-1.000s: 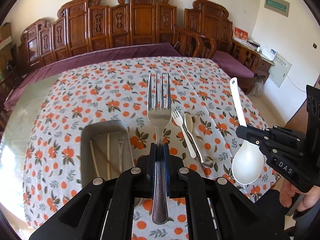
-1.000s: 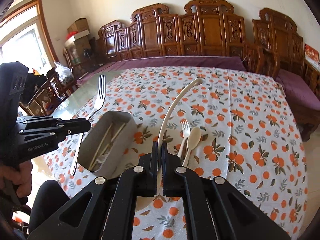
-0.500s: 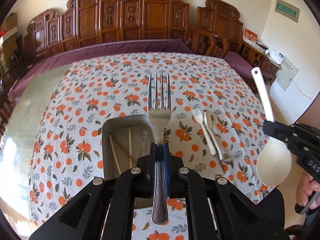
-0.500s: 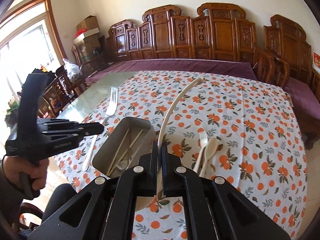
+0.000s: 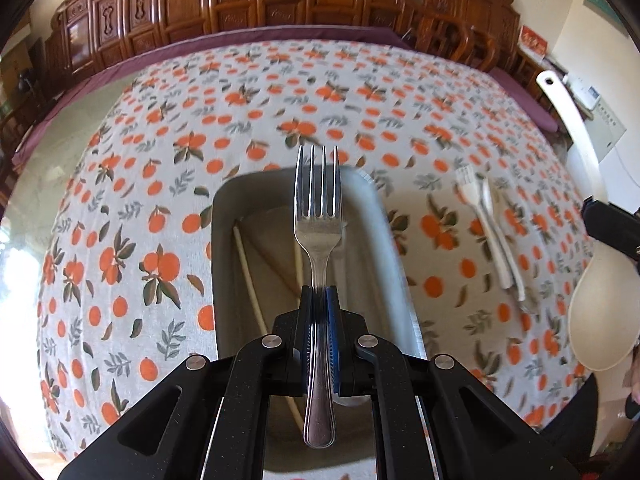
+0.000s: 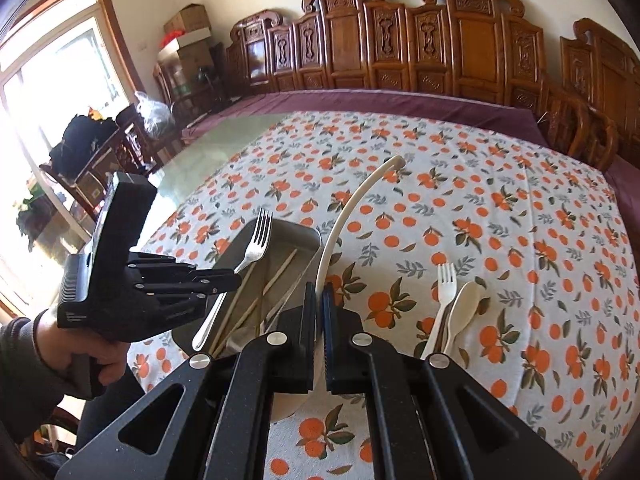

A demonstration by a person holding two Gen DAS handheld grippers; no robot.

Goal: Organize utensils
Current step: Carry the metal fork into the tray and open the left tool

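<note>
My left gripper (image 5: 319, 294) is shut on a steel fork (image 5: 318, 208), held tines forward above the grey metal tray (image 5: 384, 236). The right wrist view shows that gripper (image 6: 236, 278) and fork (image 6: 252, 248) over the tray (image 6: 308, 236), which holds chopsticks (image 6: 276, 276). My right gripper (image 6: 319, 292) is shut on a large white ladle-like spoon (image 6: 352, 208), just right of the tray. The spoon also shows at the right edge of the left wrist view (image 5: 596, 312).
A white plastic fork (image 6: 440, 296) and a cream spoon (image 6: 464, 308) lie side by side on the orange-print tablecloth (image 6: 500, 208), right of the tray. Carved wooden chairs (image 6: 400, 48) line the far side. A bare glass strip (image 6: 192, 160) runs along the left.
My left gripper has moved forward and down with the fork, from beside the tray to directly over it. The right gripper with the white spoon has drifted slightly closer to the tray.
</note>
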